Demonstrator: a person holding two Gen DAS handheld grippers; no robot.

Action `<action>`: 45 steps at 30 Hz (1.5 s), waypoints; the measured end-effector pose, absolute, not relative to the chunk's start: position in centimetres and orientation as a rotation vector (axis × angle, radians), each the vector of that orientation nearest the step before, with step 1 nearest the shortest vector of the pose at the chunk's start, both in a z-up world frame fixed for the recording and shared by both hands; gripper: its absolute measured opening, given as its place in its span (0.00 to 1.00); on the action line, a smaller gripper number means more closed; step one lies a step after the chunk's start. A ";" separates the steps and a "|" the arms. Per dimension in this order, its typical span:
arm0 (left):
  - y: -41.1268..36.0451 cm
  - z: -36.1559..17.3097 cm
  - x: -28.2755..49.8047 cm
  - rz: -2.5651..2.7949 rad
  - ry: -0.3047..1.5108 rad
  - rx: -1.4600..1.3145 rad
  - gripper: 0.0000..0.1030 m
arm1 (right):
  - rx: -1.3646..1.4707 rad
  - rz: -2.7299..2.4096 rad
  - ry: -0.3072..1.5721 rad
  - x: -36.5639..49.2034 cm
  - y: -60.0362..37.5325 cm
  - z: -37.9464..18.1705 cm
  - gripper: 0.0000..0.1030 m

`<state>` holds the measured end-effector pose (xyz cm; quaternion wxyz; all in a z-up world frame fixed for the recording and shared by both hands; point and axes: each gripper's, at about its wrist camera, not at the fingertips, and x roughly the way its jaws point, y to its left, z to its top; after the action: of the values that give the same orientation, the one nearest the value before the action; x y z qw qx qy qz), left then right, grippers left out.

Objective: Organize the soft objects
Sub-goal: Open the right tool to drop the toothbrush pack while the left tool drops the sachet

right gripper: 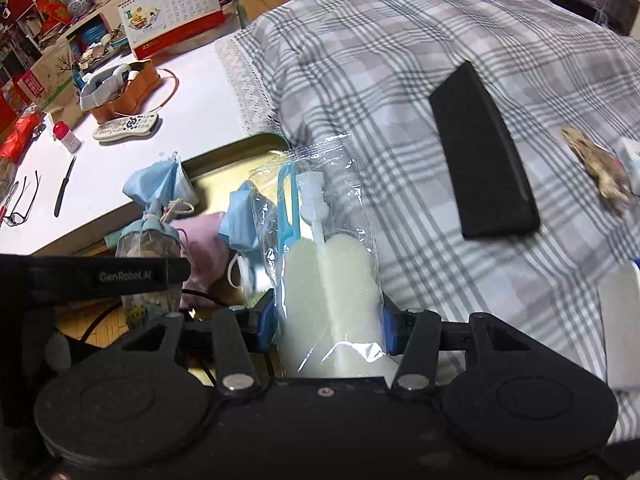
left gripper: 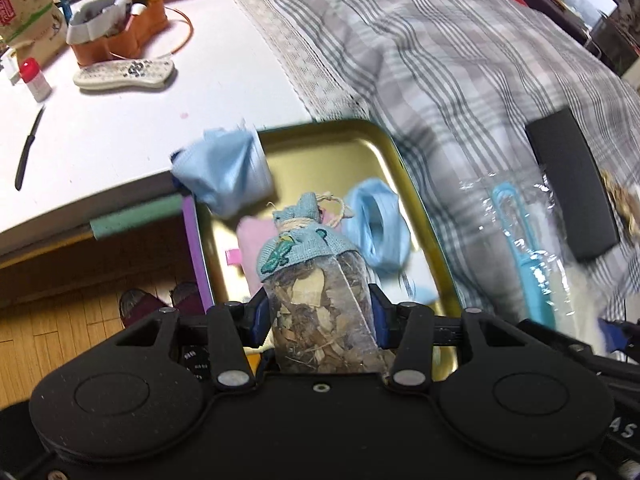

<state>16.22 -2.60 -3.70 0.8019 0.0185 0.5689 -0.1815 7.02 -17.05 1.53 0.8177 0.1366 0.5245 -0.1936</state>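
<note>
My left gripper (left gripper: 318, 312) is shut on a clear sachet of dried leaves with a blue cloth top (left gripper: 316, 280), held over the gold tray (left gripper: 404, 160). The sachet also shows in the right wrist view (right gripper: 148, 248). In the tray lie a pink cloth (left gripper: 250, 236) and a blue face mask (left gripper: 376, 228); another blue mask (left gripper: 224, 172) hangs on the tray's far left corner. My right gripper (right gripper: 330, 320) is shut on a clear plastic bag with white sponge brushes and a blue handle (right gripper: 328, 264), beside the tray's right edge (right gripper: 240, 148).
A black foam block (right gripper: 480, 156) and a tan crumpled thing (right gripper: 596, 164) lie on the plaid cloth (right gripper: 400, 60). On the white table (right gripper: 192, 96) are a remote (right gripper: 124, 126), an orange box (right gripper: 128, 92), a small knife (right gripper: 64, 192) and glasses (right gripper: 20, 208).
</note>
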 end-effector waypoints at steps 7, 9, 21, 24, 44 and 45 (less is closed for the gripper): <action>-2.0 -2.7 17.9 -0.350 1.189 0.009 0.45 | 0.281 -0.388 1.110 9.0 -16.8 1.1 0.48; -2.1 -2.4 18.4 -0.341 1.179 0.009 0.45 | 0.283 -0.382 1.106 9.5 -16.8 0.9 0.48; -3.0 -3.9 20.0 -0.286 1.198 0.054 0.47 | 0.253 -0.333 1.103 13.4 -16.9 -0.2 0.48; -2.9 -4.4 19.8 -0.282 1.209 0.062 0.53 | 0.252 -0.307 1.094 14.3 -16.8 -0.4 0.49; -2.3 -3.0 15.3 -0.276 1.169 0.100 0.64 | 0.245 -0.325 1.040 9.2 -16.6 1.2 0.61; -2.3 -2.9 15.0 -0.280 1.169 0.096 0.64 | 0.247 -0.328 1.034 8.6 -16.6 1.5 0.61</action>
<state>15.02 -2.32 -2.87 0.8237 0.0453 0.5496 -0.1317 8.63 -16.63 1.47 0.8492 0.1170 0.4909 -0.1555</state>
